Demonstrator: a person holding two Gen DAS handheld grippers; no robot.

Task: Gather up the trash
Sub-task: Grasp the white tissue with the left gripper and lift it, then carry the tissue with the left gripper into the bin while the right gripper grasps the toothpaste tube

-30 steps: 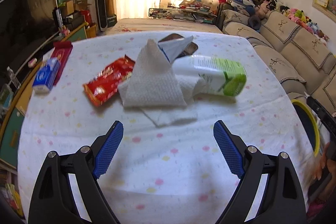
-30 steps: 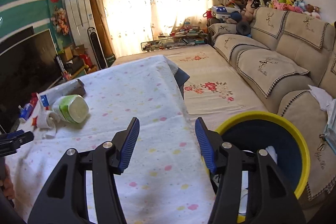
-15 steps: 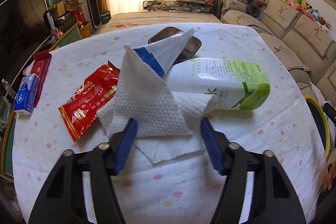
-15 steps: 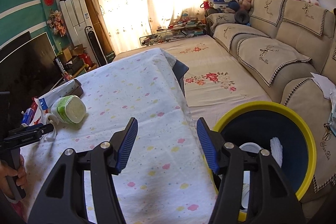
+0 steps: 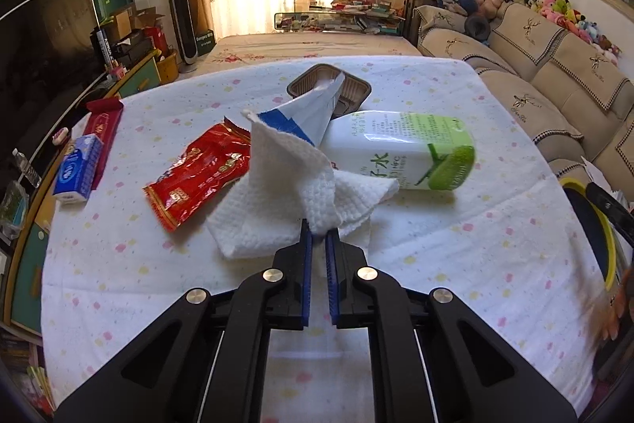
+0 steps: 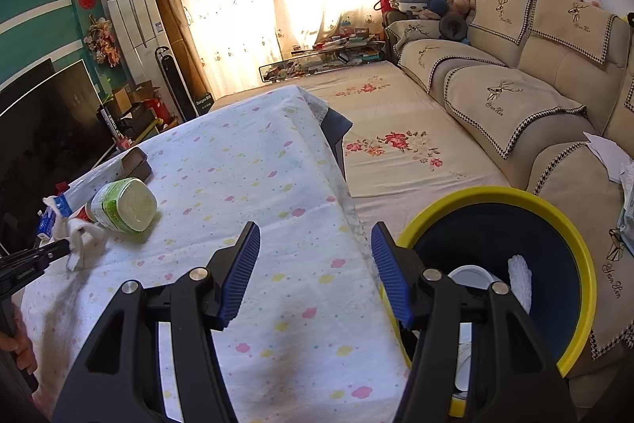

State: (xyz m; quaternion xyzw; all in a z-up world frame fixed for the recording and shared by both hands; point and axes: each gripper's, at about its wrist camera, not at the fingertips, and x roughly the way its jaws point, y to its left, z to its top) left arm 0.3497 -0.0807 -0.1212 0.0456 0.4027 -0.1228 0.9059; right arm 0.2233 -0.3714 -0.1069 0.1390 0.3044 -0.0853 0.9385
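Because the paper towel [image 5: 293,181] lies crumpled at twelve o'clock ahead, the left gripper [image 5: 319,240] has just closed its jaws on the near corner, pinching it for lifting. With its jaws apart and empty, the right gripper [image 6: 315,272] waits beside the yellow-rimmed bin [image 6: 570,224] at three o'clock, probably marking the drop point.

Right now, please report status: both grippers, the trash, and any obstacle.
Left gripper just closed, shut on paper towel. Right gripper open, empty, beside yellow-rimmed bin. Towel leans against green carton; red wrapper beside it.
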